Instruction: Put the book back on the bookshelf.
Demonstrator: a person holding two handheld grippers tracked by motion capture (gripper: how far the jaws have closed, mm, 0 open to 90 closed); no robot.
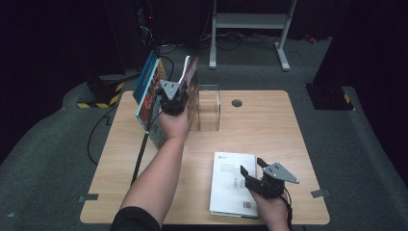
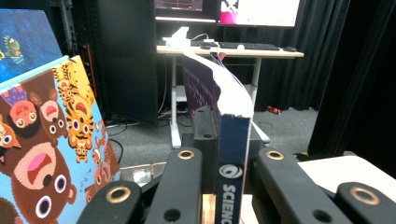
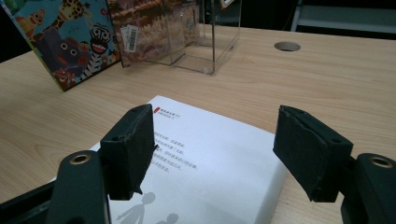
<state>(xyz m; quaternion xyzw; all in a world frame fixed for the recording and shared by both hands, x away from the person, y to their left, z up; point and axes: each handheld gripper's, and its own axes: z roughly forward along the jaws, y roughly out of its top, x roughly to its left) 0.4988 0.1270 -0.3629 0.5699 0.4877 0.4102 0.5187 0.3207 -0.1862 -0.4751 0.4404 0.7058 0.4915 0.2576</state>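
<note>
My left gripper (image 1: 173, 98) is shut on the spine of a dark blue science book (image 1: 188, 74), which stands upright at the left side of a clear plastic box (image 1: 207, 108). In the left gripper view the jaws clamp the book's spine (image 2: 232, 158), with the white pages (image 2: 224, 88) fanning above. A white book (image 1: 231, 180) lies flat at the table's front right. My right gripper (image 1: 252, 165) hovers open over its near right edge. In the right gripper view the jaws (image 3: 219, 140) stand wide apart above the white cover (image 3: 196, 186), with nothing between them.
Colourful animal picture books (image 1: 149, 91) lean upright at the table's left edge, close beside the held book (image 2: 51, 154). The wooden table (image 1: 269, 125) has a round cable hole (image 1: 236, 102) behind the box. A white desk frame stands on the floor beyond.
</note>
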